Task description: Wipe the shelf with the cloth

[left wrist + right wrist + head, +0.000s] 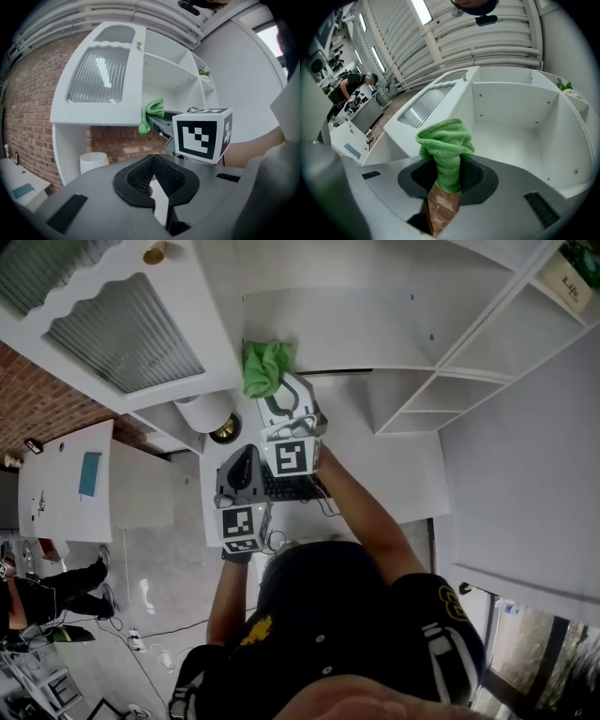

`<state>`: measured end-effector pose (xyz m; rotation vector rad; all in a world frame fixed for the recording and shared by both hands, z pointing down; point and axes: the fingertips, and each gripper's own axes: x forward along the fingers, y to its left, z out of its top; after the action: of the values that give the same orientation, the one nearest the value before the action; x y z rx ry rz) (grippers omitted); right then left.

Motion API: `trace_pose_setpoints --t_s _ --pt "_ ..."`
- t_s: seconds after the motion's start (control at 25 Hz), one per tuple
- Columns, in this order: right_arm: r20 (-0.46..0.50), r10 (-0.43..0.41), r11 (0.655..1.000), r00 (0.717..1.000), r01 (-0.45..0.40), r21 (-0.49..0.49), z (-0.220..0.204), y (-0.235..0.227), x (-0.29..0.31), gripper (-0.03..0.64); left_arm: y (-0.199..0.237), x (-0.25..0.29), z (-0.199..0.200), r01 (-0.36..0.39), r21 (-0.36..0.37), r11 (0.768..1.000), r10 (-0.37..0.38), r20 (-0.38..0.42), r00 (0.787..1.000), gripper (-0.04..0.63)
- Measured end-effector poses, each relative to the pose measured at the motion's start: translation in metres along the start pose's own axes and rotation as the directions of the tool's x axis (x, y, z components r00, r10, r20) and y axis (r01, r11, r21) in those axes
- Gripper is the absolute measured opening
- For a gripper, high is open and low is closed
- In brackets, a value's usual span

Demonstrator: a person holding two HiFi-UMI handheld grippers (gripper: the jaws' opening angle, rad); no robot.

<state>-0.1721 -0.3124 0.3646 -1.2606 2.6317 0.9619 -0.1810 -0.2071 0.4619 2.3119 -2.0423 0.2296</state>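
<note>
The big white shelf (375,329) is ahead. The right gripper (449,176) pinches the green cloth (444,143), which pokes out past its tips at the shelf's left end. The left gripper (151,165) sits behind, jaws pressed together, holding nothing.

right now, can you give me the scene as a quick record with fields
left gripper: shut, empty, behind the right gripper
right gripper: shut on cloth
cloth: green, bunched, raised at the shelf opening
shelf: white, open compartment ahead of the cloth
cabinet door: ribbed glass, left of the cloth
contact cloth to shelf: cannot tell
</note>
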Motion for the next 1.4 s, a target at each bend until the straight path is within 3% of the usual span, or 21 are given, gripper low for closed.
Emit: trace_pose_setpoints --t_s 0.8,1.4 --pt "-0.061 -0.082 0.994 0.995 0.085 0.062 -0.026 -0.073 -0.025 0.107 -0.047 0.033 0.012 0.109 0.036 0.993 -0.109 0.011 0.994 0.018" --pt "-0.080 -0.172 0.983 0.982 0.176 0.045 -0.050 -0.131 -0.052 0.107 -0.090 0.058 0.012 0.205 0.057 0.977 -0.204 -0.016 0.979 0.018"
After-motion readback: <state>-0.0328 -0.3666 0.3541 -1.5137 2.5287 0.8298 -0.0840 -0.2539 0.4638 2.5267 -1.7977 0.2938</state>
